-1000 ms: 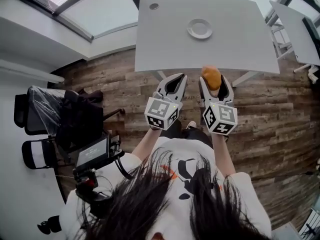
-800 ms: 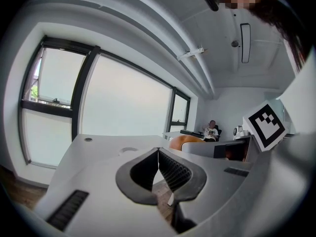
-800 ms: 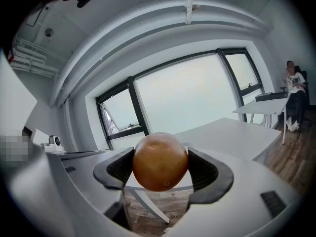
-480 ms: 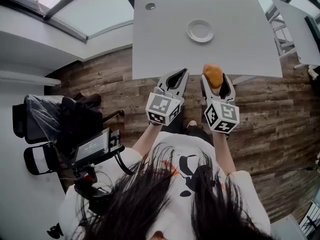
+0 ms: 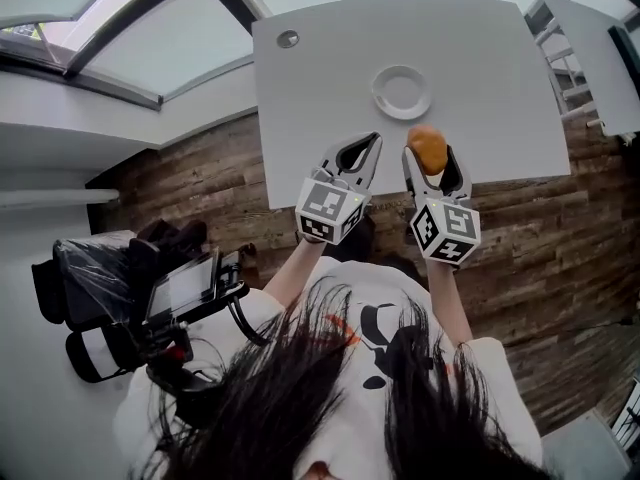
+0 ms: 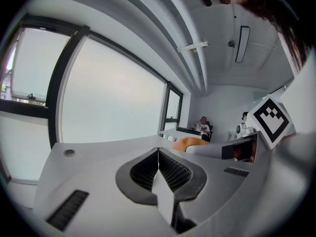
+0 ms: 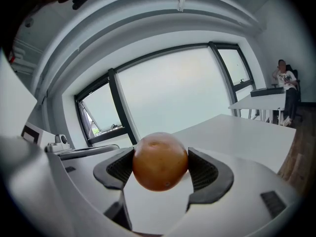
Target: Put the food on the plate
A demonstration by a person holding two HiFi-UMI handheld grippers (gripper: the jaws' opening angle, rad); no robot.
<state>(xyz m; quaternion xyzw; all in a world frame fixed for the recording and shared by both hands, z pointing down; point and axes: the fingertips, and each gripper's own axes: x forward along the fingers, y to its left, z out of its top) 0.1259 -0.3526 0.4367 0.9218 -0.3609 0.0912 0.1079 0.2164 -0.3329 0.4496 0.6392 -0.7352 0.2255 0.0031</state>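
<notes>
At left center of the head view the left gripper [image 5: 368, 146] is clenched on nothing, its jaws pressed together over the near edge of the white table [image 5: 330, 78]. Up and right of it sits 1 empty white plate [image 5: 401, 91], near mid-table. Further right, the right gripper [image 5: 430, 163] grasps 1 round orange-brown food item [image 7: 160, 161] across its widest part, short of the plate. It looks smooth, firm and light, and likely to roll, so that mid-body hold suits it. In all: 2 grippers, 1 plate, 1 food item.
</notes>
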